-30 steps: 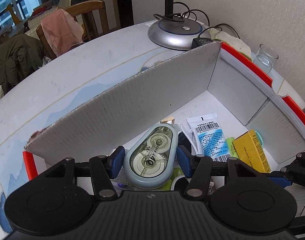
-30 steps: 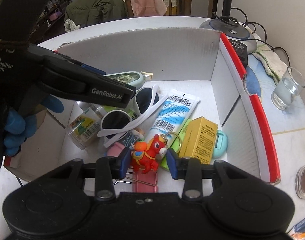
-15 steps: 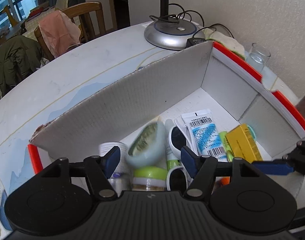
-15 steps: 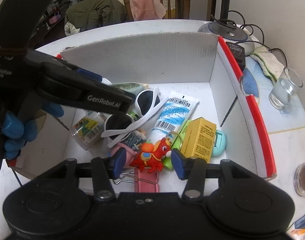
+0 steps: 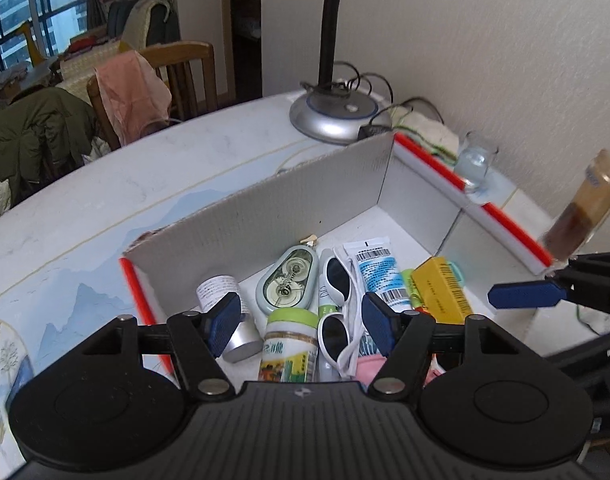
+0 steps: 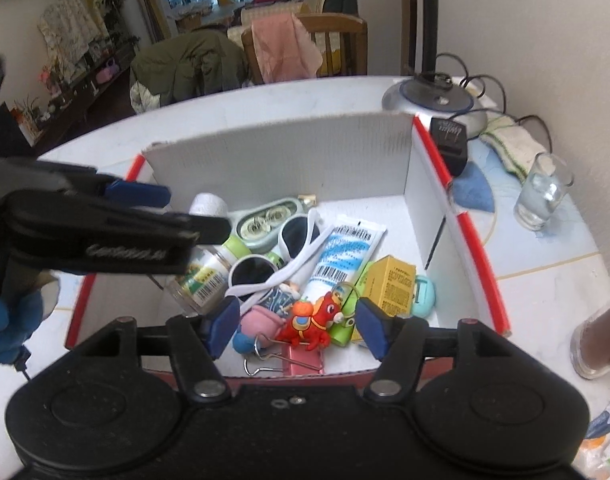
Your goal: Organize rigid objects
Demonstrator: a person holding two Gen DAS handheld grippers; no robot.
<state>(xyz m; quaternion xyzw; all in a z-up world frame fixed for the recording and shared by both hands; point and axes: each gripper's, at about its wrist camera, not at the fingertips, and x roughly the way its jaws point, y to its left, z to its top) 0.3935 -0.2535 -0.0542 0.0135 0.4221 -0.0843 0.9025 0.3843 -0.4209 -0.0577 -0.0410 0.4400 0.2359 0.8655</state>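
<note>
I am working at a pale round table (image 5: 105, 200) against a cream wall, with draped wooden chairs behind it.

Nearest in my right view, my right gripper (image 6: 297, 328) hangs over the near edge of the white corrugated box with red rims (image 6: 281, 156); its jaws are opening, and nothing is pressed between the pads. Just under them lies the small red toy horse on a key ring (image 6: 311, 318), hard, light and knobbly; I would pinch it across the body. It rests on a pink binder clip (image 6: 305, 360), which may slide.

My left gripper (image 5: 297, 320) stands about half open and empty above the box's lower left corner. Below it lie a clear green-capped bottle (image 5: 291, 344), round and likely to roll, and white-framed dark sunglasses (image 5: 341, 308), whose thin arms look fragile. Farther in lies the pale green oval correction-tape dispenser (image 5: 287, 286), smooth and best taken across its narrow sides.

Only the right view shows the horse and clip; the left view hides them but shows, at right, a tall brown jar (image 5: 585, 208) whole. Beyond sits a silver lamp base (image 5: 333, 116).
</note>
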